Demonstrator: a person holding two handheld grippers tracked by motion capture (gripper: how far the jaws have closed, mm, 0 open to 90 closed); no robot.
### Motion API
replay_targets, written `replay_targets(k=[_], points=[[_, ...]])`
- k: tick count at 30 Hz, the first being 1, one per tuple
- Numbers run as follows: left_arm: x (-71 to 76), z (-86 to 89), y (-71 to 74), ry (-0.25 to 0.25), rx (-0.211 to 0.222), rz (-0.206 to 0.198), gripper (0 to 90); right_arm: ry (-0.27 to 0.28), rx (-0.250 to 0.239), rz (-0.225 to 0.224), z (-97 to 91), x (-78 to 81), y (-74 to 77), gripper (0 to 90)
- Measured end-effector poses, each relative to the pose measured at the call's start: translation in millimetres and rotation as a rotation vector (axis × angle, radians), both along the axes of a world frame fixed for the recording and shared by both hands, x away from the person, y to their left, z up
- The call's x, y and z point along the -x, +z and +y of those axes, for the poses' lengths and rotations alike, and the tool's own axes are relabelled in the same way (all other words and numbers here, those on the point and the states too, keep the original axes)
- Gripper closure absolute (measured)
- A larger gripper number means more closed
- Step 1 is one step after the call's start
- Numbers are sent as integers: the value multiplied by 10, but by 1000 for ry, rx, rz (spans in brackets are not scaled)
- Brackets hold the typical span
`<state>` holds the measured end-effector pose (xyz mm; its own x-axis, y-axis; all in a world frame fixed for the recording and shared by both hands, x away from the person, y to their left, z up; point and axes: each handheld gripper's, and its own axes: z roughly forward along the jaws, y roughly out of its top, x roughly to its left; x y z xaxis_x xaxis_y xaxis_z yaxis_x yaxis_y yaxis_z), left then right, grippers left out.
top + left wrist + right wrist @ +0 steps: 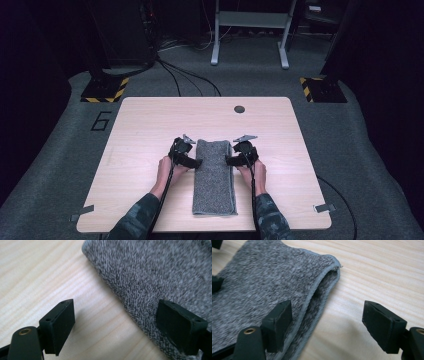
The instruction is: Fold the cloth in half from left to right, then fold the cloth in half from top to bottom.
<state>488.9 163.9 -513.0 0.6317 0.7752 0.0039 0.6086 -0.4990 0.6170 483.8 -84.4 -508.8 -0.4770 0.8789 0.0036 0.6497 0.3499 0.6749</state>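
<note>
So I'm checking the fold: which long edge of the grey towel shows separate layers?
The long edge at the right gripper: the towel shows stacked hemmed layers there, while its edge by the left gripper is a closed, rounded fold.

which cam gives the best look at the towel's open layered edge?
Right gripper view: the grey towel shows its stacked layers and stitched hem at the corner, straddled by the open right gripper. The left gripper view shows a rounded fold edge of it, no layers. The high view shows its whole folded outline, too small for edge detail.
</note>
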Motion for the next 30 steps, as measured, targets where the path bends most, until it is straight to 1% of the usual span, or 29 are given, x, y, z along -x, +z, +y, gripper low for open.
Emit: replay_targets(k=[1, 3, 5, 7, 9, 10, 11, 12, 13, 14, 15, 16, 17, 18, 19, 20, 21, 23, 24, 25, 26, 27, 28, 29, 30], points=[[4, 5, -5, 0, 2, -5, 154, -3, 9, 7, 10, -6, -18, 245], [4, 10, -4, -3, 0, -5, 153, 1, 11, 18, 12, -22, -52, 241], [4, 11, -4, -3, 1, -5, 154, 2, 4, 19, 4, -28, -60, 241], [4, 21, 4, -4, 14, 1, 155, 12, 1, 20, -5, -30, -49, 245], [-12, 42, 26, 0, 39, -8, 153, 18, -19, 15, -29, -32, -30, 245], [-12, 42, 26, 0, 39, -8, 154, 21, -36, 15, -38, -36, -22, 244], [-32, 51, 36, -2, 43, -3, 154, 21, -36, 15, -38, -36, -22, 244], [-56, 54, 40, 7, 52, -2, 153, 20, -50, 21, -48, -47, -10, 240], [-121, 79, 60, 10, 80, 12, 152, 19, -70, 18, -60, -77, 27, 239], [-121, 79, 60, 10, 80, 12, 153, 19, -70, 18, -60, -77, 27, 239], [-190, 82, 60, 31, 92, 5, 153, 22, -82, 12, -61, -122, 66, 239], [-229, 87, 60, 35, 114, 25, 153, 25, -85, 17, -54, -151, 81, 237], [-269, 90, 59, 46, 124, 26, 153, 29, -91, 18, -52, -186, 90, 237], [-269, 90, 59, 46, 124, 26, 153, 29, -91, 18, -52, -186, 90, 237], [-345, 89, 61, 58, 135, 28, 154, 20, -95, 20, -35, -241, 103, 242], [-385, 86, 61, 62, 143, 39, 155, 17, -104, 38, -23, -276, 102, 243], [-420, 75, 62, 70, 134, 34, 156, 20, -115, 48, -24, -319, 92, 247], [-489, 55, 62, 73, 131, 40, 164, 2, -121, 59, -18, -383, 78, 269], [-489, 55, 62, 73, 131, 40, 170, 1, -129, 78, -23, -423, 63, 278], [-546, 36, 66, 81, 127, 34, 184, 3, -141, 87, -33, -453, 47, 298], [-565, 25, 68, 78, 128, 35, 197, -8, -142, 97, -35, -497, 30, 325], [-580, 10, 63, 78, 126, 43, 215, -13, -143, 95, -26, -516, 15, 347], [-591, -15, 51, 83, 117, 41, 232, -8, -138, 101, -17, -531, 1, 358], [-596, -30, 40, 74, 111, 47, 256, -7, -131, 96, -4, -538, -10, 375], [-596, -46, 38, 67, 97, 32, 283, -6, -123, 93, 10, -544, -8, 415]])
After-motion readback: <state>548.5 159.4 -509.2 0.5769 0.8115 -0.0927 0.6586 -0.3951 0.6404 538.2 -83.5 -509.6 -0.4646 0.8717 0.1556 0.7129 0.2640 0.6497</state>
